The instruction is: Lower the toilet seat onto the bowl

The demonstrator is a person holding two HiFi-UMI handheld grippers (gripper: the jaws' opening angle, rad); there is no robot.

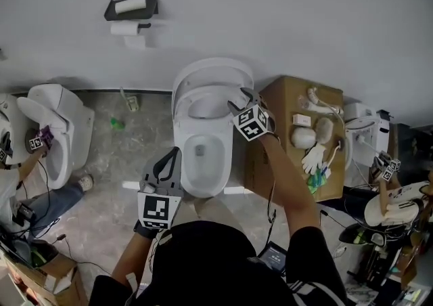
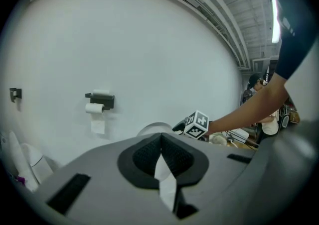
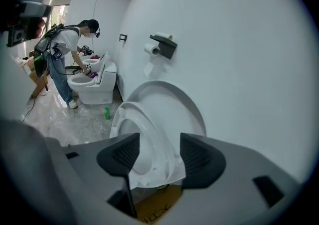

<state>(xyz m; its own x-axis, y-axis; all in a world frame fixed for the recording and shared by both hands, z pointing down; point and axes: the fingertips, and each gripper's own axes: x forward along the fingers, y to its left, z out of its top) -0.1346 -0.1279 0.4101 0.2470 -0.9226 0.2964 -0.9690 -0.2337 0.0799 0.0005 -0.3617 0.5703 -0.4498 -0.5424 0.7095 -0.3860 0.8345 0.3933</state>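
My right hand-held gripper (image 3: 159, 139) is unclenched, jaws straddling the rim of the white oval plastic toilet seat (image 3: 167, 154), which is raised at upper centre of the head view above the white ceramic bowl (image 1: 225, 162). My left hand-held gripper (image 2: 160, 137) is clenched and empty. Risk: the smooth rim slips and the seat slams down. The hinge is hidden; pad contact is hard to judge.

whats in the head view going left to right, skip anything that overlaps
far-left toilet → green bottle on the floor → middle toilet bowl → cardboard box → far-right toilet
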